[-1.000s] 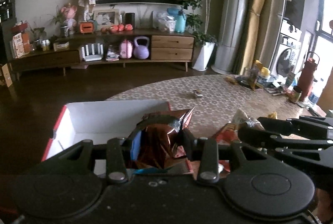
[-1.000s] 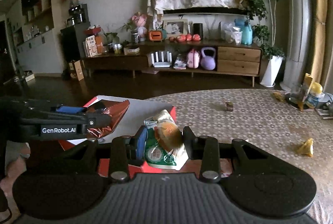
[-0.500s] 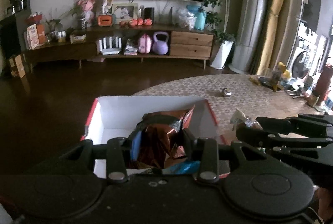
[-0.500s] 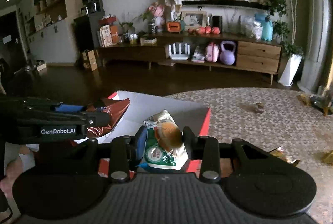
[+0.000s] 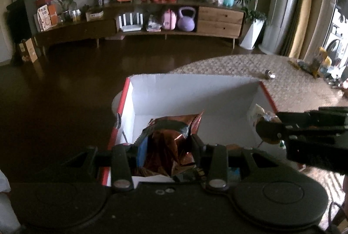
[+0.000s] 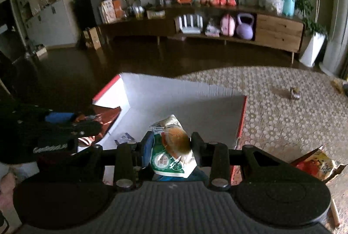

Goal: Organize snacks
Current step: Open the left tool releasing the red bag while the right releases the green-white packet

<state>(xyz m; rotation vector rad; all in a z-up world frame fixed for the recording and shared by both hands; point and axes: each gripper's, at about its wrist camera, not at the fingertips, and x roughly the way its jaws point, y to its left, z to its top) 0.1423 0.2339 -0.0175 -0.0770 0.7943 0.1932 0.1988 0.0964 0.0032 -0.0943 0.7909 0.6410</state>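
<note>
Left wrist view, from largest to smallest: a round patterned table [image 5: 293, 81] runs toward 2 o'clock, and on its near edge sits a white box with red sides [image 5: 195, 94], open-topped. Over the box, at 6 o'clock, the left gripper [image 5: 167, 142] is clamped on a crinkled copper-brown snack bag [image 5: 171, 136] — the bag hangs above the box's near left part. Right wrist view: the right gripper [image 6: 171, 142] pinches a green-and-white snack packet [image 6: 171, 155] over the box's near right side, and a red-and-yellow snack bag [image 6: 315, 164] lies on the table at 4 o'clock, outside the box.
</note>
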